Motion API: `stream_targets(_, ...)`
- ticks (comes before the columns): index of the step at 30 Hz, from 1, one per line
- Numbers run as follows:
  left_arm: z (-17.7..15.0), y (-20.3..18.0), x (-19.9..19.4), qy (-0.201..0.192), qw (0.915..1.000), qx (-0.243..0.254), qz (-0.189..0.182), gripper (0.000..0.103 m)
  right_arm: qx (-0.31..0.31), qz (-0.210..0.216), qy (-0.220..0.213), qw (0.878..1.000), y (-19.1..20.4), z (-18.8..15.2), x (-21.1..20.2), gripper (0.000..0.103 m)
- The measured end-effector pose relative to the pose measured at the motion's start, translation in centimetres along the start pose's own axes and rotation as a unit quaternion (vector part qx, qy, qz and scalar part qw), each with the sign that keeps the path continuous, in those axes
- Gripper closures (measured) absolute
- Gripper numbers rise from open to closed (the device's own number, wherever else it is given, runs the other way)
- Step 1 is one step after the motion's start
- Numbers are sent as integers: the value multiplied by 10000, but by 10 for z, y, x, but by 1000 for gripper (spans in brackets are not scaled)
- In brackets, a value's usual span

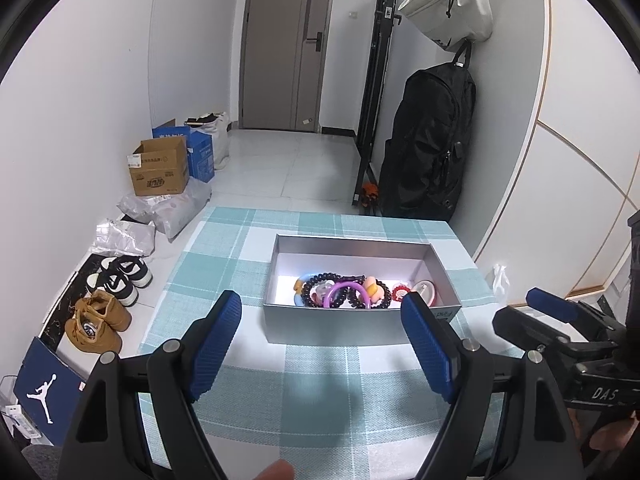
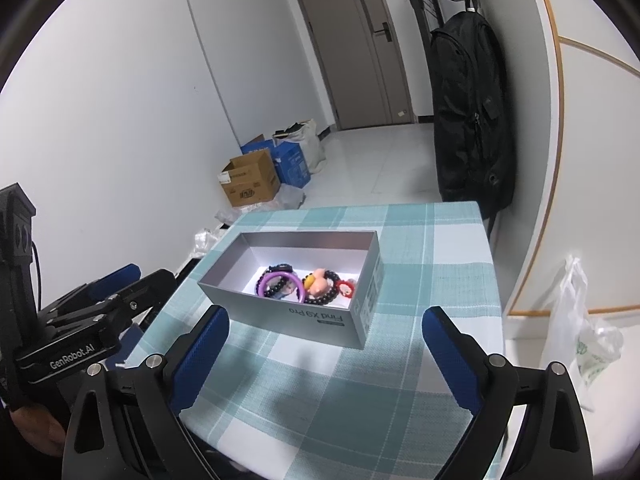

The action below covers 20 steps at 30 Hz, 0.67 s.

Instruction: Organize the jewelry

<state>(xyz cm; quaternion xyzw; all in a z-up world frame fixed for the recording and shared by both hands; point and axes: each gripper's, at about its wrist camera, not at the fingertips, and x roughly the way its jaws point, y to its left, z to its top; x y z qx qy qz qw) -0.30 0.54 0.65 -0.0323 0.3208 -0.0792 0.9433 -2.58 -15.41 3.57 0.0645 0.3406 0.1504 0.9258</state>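
Your left wrist camera looks forward and down, near the table's near left; your right wrist camera does likewise from the near right. Both share the grey box (image 1: 352, 322) (image 2: 296, 316), checked tablecloth (image 1: 280, 392) (image 2: 416, 280) and far door (image 1: 286, 44) (image 2: 360, 48).

Home entryway. Door (image 1: 286, 46) with handle lock far ahead of left claw (image 1: 320, 344). Tiled floor (image 1: 288, 168). Shoes (image 1: 120, 276) in row on floor left of claw, by wall. Cardboard boxes (image 1: 160, 166) and parcel bags (image 1: 168, 208) beyond shoes. Black backpack (image 1: 428, 140) hanging ahead right, pale bag (image 1: 452, 0) above it. Worktop (image 1: 224, 240) under claw, covered in teal plaid cloth.
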Motion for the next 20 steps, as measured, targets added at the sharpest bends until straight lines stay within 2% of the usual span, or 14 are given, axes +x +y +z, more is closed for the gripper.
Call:
stream_targets(14,-1,-5,5,107,9999,32,-15,24,-39,-54,85,9999,0,-1,7,5)
stream_targets(20,-1,-4,-3,-102,9999,62,-81,24,-63,-161,-14,9998,0,-1,6,5)
